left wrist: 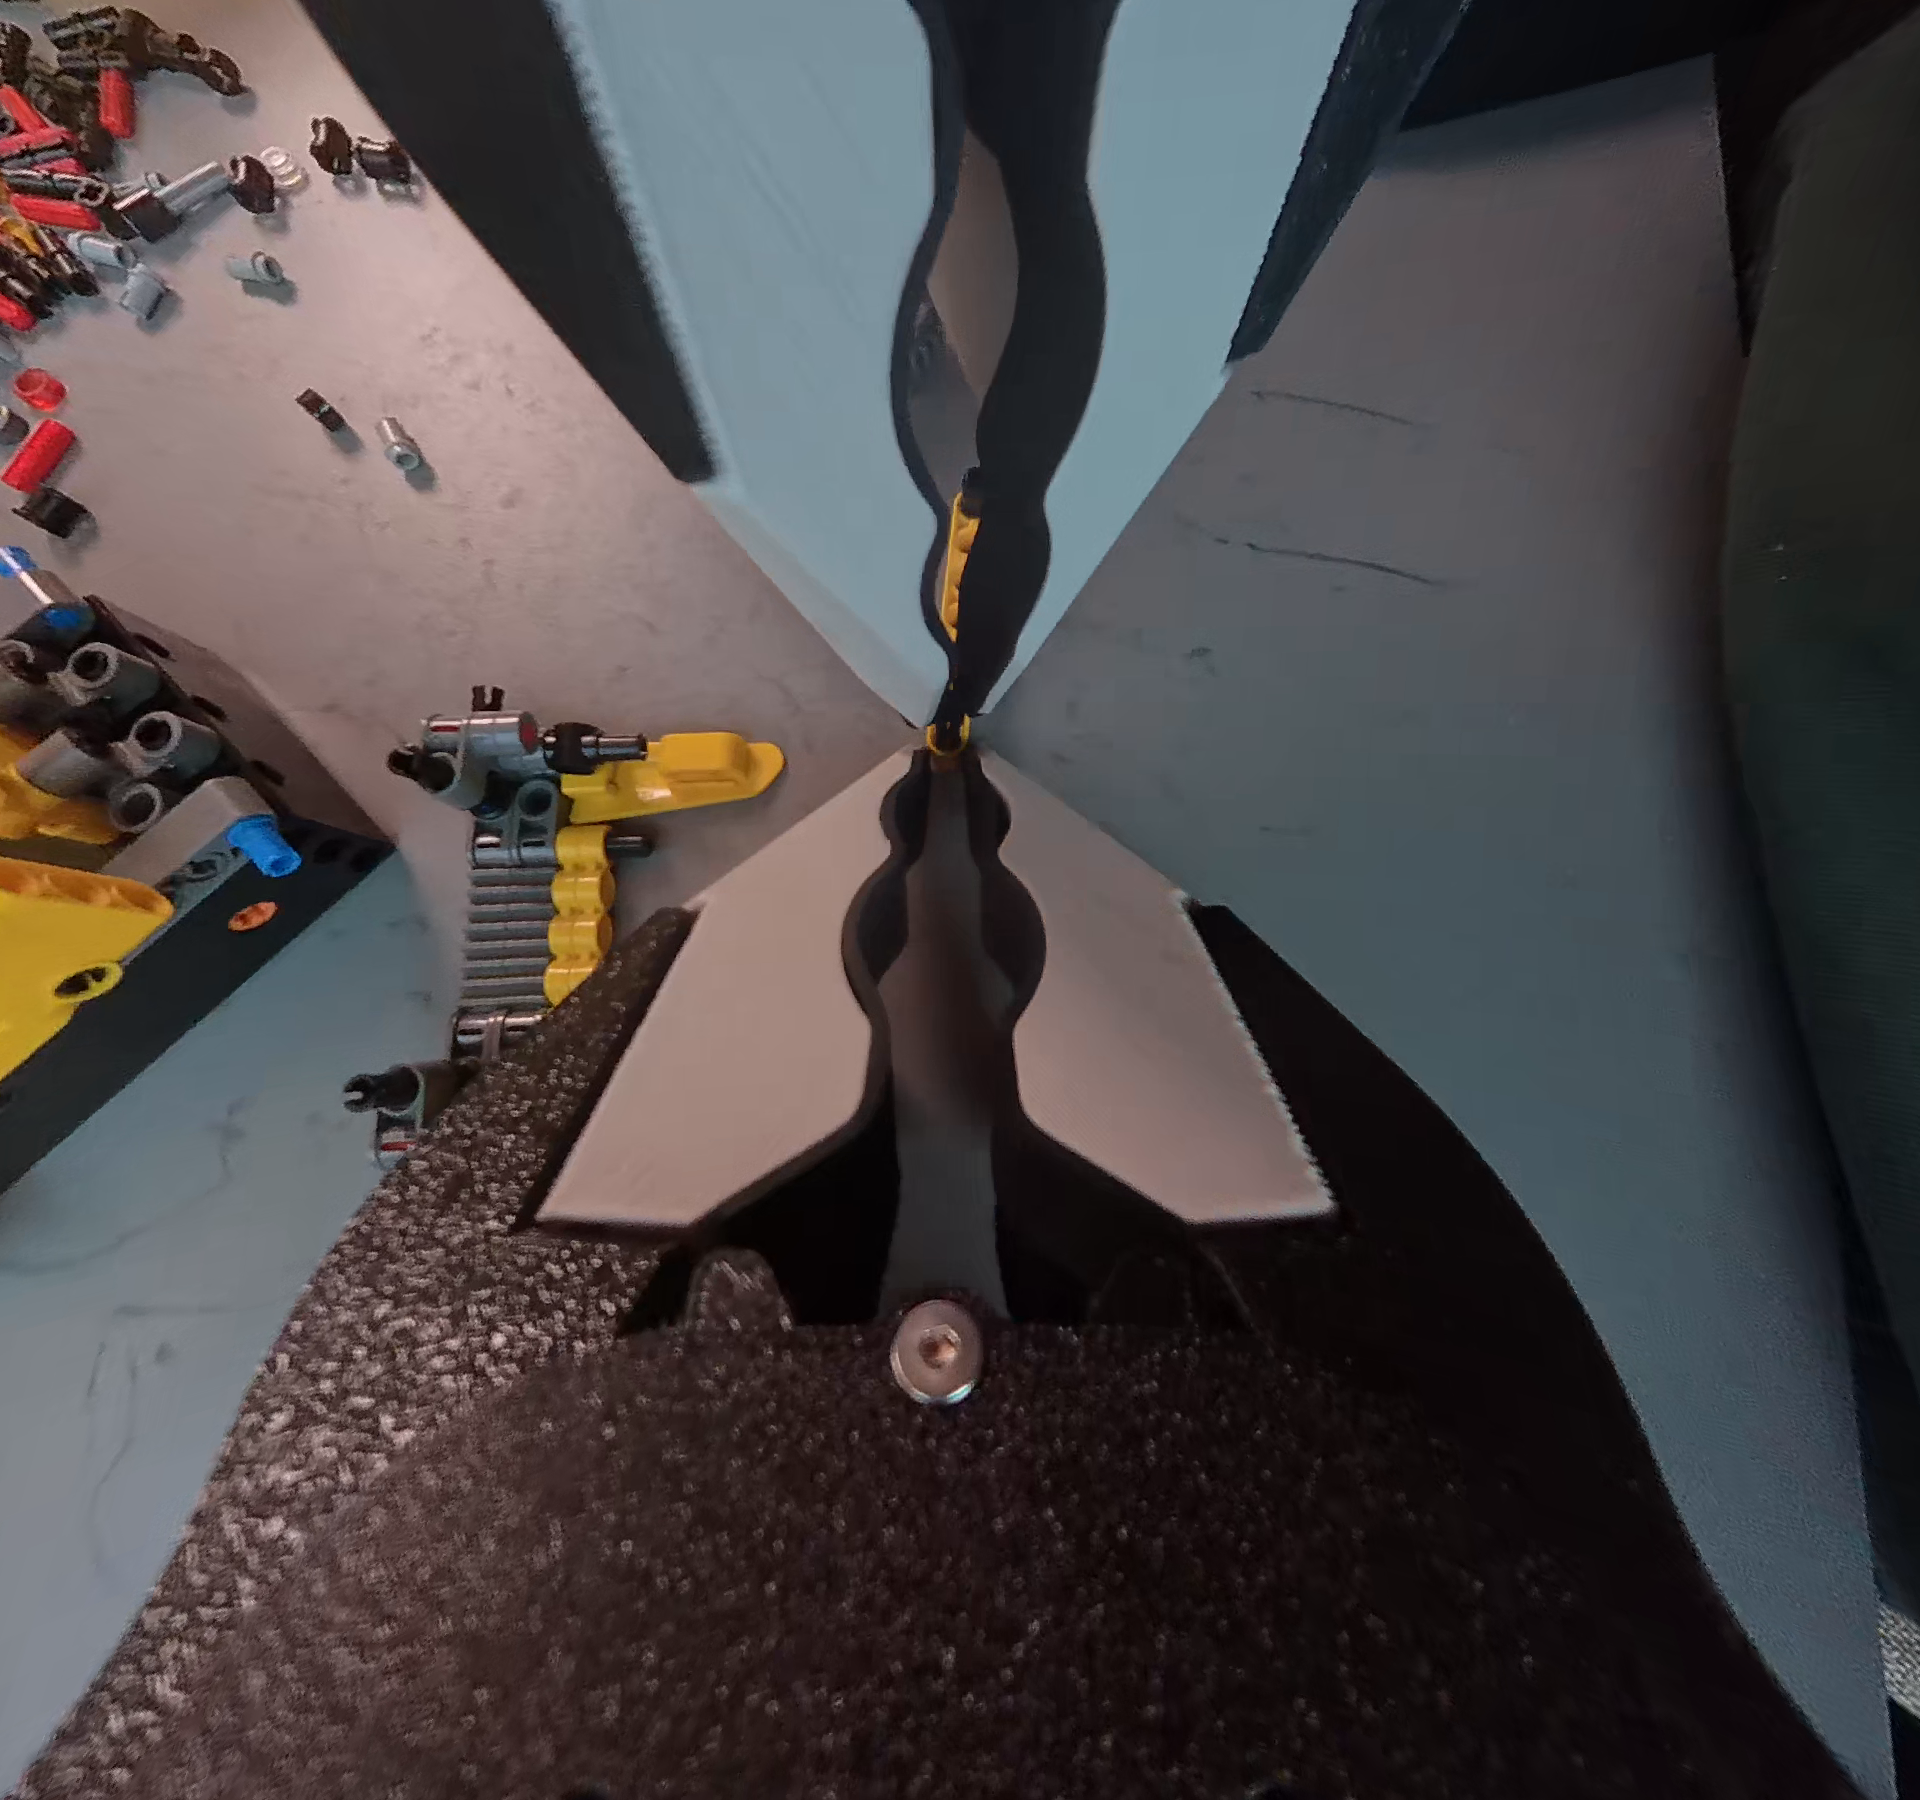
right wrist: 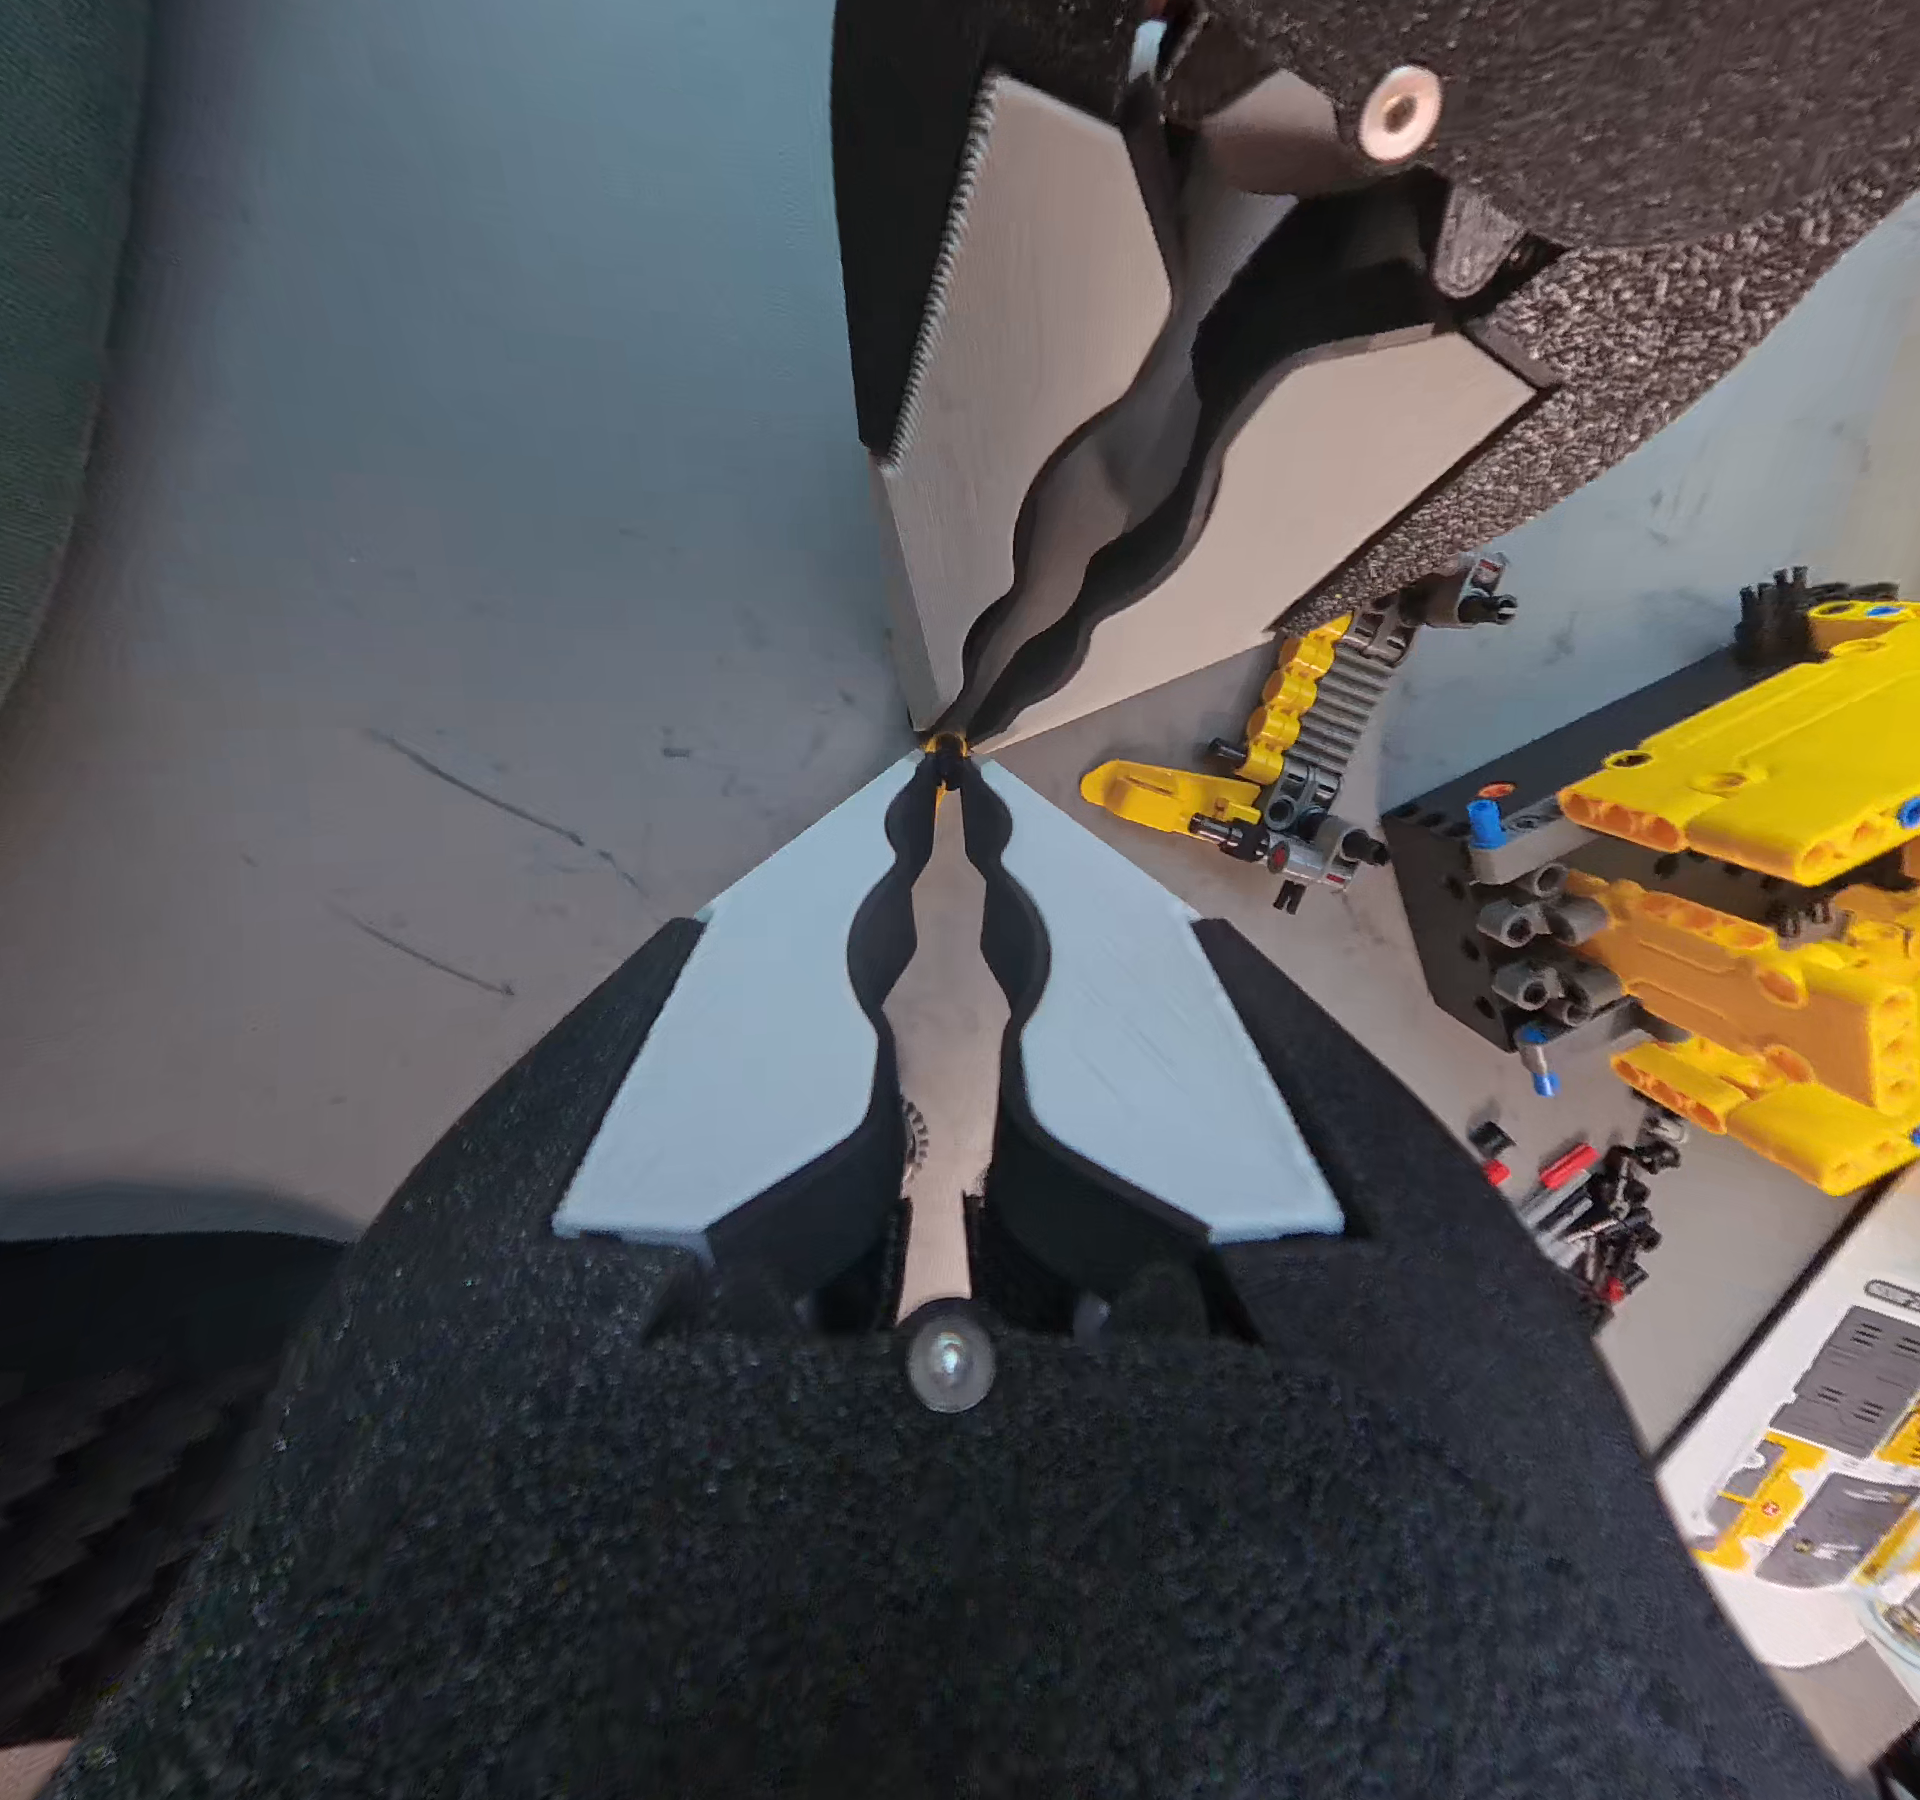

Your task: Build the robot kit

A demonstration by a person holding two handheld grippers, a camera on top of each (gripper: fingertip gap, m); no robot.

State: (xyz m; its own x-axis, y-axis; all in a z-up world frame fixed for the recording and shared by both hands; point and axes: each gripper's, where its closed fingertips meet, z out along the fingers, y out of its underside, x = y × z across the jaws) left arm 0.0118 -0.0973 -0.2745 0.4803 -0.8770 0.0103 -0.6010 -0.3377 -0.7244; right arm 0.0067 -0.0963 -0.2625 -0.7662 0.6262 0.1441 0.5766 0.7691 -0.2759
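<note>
Left tongs (left wrist: 948,748): closed on one end of the small yellow beam (left wrist: 964,555), tip to tip with your other tongs.
Right tongs (right wrist: 945,758): pinched shut on the opposite end, so you share the piece between both.
Yellow beam: held in the air above the counter (left wrist: 499,503), clear of clutter.
Sub-assembly (left wrist: 561,846): lies just beside, left of your tongs.
Loose pins (left wrist: 73,171): scattered well apart, far left.
Yellow model (right wrist: 1714,909): parked at the side.

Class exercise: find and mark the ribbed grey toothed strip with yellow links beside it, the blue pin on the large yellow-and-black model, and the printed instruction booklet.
Ribbed grey toothed strip (left wrist: 506,929): left wrist view, middle of its ribs.
Blue pin (left wrist: 272,858): left wrist view, its protruding end.
Printed instruction booklet (right wrist: 1808,1438): right wrist view, its open page.
</note>
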